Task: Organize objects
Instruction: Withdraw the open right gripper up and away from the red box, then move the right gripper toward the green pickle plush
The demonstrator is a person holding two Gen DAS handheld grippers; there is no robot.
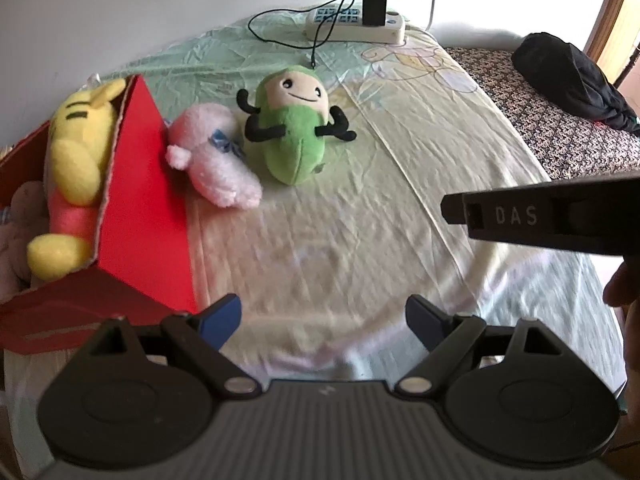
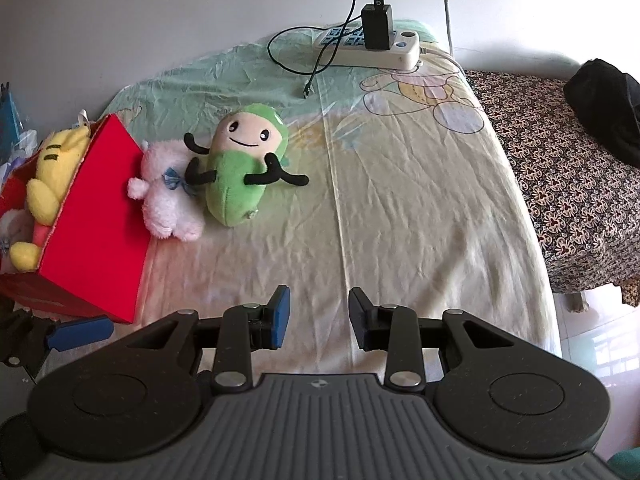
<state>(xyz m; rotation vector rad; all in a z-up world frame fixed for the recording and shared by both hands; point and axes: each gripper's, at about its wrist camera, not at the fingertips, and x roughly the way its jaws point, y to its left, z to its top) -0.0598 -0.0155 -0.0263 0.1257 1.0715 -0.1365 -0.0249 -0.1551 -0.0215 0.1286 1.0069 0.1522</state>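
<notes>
The left gripper hangs low over the sheet with its blue pads spread wide and nothing between them, released and ready for something bulky. The right gripper is also empty, its pads parted more narrowly, hovering over bare bedsheet. Both point toward the red box, which serves as the landmark here.

The red box sits at the bed's left edge and appears to be the collecting bin: a yellow plush already lies inside it, limbs draped along the near wall, so I judge the sorting partly done. Something pale lies under the yellow plush inside the box, but it is too cramped a view to name.

Two toys remain outside. The pink plush lies pressed against the box's right wall, touching it. The green plush lies face up just beyond the pink one, on its side away from the box, the two touching or nearly so.

Farther from the box, at the head of the bed, a white power strip with a black charger plugged in trails a thin cable toward the green plush; the cable end stops short of it, so a lift should not snag.

The pink plush, nearest the box, looks the easiest next pick for the wide left gripper.
</notes>
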